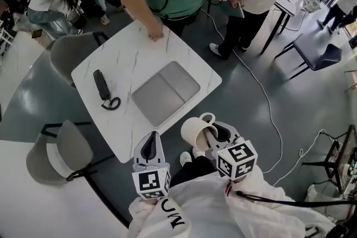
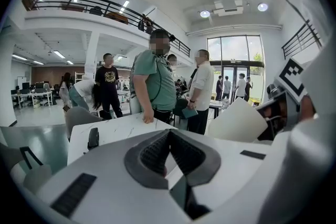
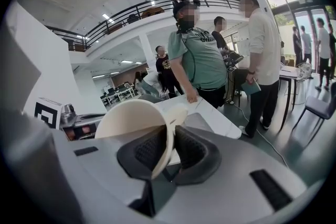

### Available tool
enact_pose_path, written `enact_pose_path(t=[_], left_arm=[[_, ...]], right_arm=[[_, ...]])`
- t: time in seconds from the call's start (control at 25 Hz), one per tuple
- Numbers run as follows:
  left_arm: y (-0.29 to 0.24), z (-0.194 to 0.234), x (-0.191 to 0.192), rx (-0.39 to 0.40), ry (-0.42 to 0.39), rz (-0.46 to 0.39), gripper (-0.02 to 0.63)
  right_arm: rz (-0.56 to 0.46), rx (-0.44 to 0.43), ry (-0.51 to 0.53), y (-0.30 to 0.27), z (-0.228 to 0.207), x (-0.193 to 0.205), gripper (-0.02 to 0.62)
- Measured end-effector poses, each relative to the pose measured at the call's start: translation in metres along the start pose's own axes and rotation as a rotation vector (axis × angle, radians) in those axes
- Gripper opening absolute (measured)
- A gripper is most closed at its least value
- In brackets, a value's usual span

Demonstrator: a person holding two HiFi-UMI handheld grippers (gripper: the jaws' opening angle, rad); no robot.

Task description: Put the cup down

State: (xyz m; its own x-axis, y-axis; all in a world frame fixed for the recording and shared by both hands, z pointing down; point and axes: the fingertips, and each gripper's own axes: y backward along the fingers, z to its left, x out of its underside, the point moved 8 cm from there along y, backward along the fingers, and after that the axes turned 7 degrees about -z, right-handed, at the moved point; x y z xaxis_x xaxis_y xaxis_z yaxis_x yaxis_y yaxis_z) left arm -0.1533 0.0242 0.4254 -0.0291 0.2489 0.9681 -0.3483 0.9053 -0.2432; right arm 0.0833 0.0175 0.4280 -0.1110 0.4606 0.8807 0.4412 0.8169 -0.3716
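Cream cup [image 3: 131, 119] clamped in right gripper [image 3: 170, 134]

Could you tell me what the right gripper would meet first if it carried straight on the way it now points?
Probably the white table, at or near its grey tray: the right gripper, shut on the cup, points forward and down towards it. Depth is unclear.
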Motion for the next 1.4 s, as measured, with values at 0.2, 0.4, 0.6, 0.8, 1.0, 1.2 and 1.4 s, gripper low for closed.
enact_pose_path(t=[0.2,0.4,0.6,0.8,1.0,1.2,1.4], left_arm=[[-0.008,-0.002,-0.003,-0.029,0.011,0.007,0.011],[-0.016,0.002,-0.003,-0.05,0.019,0.008,0.011],[-0.025,0.009,-0.002,-0.067,0.02,0.015,0.011],[-0.04,0.013,0.0,-0.072,0.025,0.027,0.011],[-0.055,0.018,0.003,-0.079,0.031,0.036,0.011],[-0.065,0.023,0.009,-0.09,0.046,0.042,0.011],[-0.076,0.025,0.015,-0.099,0.055,0.052,0.011]], right_arm=[[0.022,-0.026,0.014,-0.01,-0.007,-0.008,0.052],[0.041,-0.047,0.027,-0.022,-0.01,-0.012,0.052],[0.057,-0.05,0.043,-0.034,-0.014,-0.014,0.052],[0.078,-0.044,0.063,-0.051,-0.026,-0.018,0.052],[0.108,-0.03,0.086,-0.07,-0.039,-0.02,0.052],[0.141,-0.036,0.099,-0.087,-0.044,-0.018,0.052],[0.175,-0.04,0.114,-0.101,-0.049,-0.015,0.052]])
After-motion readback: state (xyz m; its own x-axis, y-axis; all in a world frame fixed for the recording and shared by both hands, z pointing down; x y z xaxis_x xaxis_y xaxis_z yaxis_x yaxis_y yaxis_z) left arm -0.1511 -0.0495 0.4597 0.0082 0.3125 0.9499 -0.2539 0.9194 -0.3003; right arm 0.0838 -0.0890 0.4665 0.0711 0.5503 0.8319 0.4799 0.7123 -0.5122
